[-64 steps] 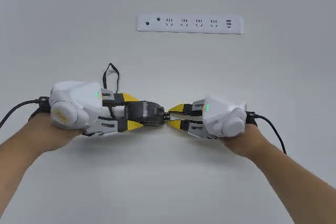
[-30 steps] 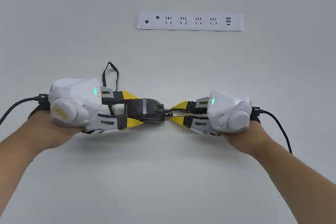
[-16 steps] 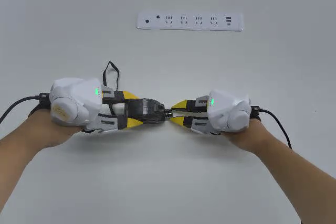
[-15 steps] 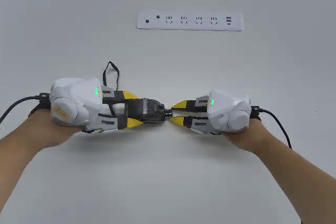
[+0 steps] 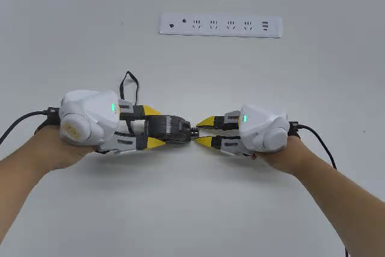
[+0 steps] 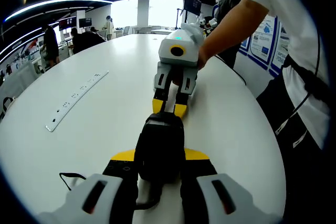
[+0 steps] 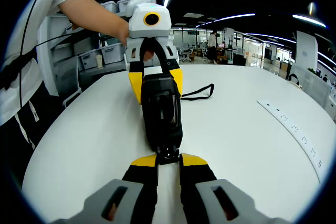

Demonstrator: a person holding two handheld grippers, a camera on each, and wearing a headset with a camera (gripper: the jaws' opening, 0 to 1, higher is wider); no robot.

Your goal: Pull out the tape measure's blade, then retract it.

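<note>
1. White table (image 5: pixel 192 209): round-edged, carries everything noted here.
2. Power strip (image 5: pixel 220 26): white, lies flat at the far side, well apart from both grippers. Also seen in the left gripper view (image 6: pixel 79 98) and at the edge of the right gripper view (image 7: pixel 294 124).
3. Left gripper (image 5: pixel 153 127): held low over the table, pointing at the other gripper. Yellow-tipped jaws are pressed against both sides of the tape measure body. Own view (image 6: pixel 160 156) shows the same clamp, and the right gripper view shows it head-on (image 7: pixel 155 85).
4. Right gripper (image 5: pixel 201 132): faces the left one, nose to nose. Jaws are nearly together and pinch the blade tip. Own view (image 7: pixel 168 160); also seen in the left gripper view (image 6: pixel 169 107).
5. Tape measure (image 5: pixel 168 129): dark case between the left jaws, at table centre, mouth toward the right gripper. Also (image 6: pixel 160 148), (image 7: pixel 161 111).
6. Strap (image 5: pixel 127 82): black loop on the table, just beyond the left gripper; also (image 7: pixel 198 93).
7. Blade tip (image 5: pixel 194 132): small dark tab at the case mouth. Hardly any blade shows outside the case.
</note>
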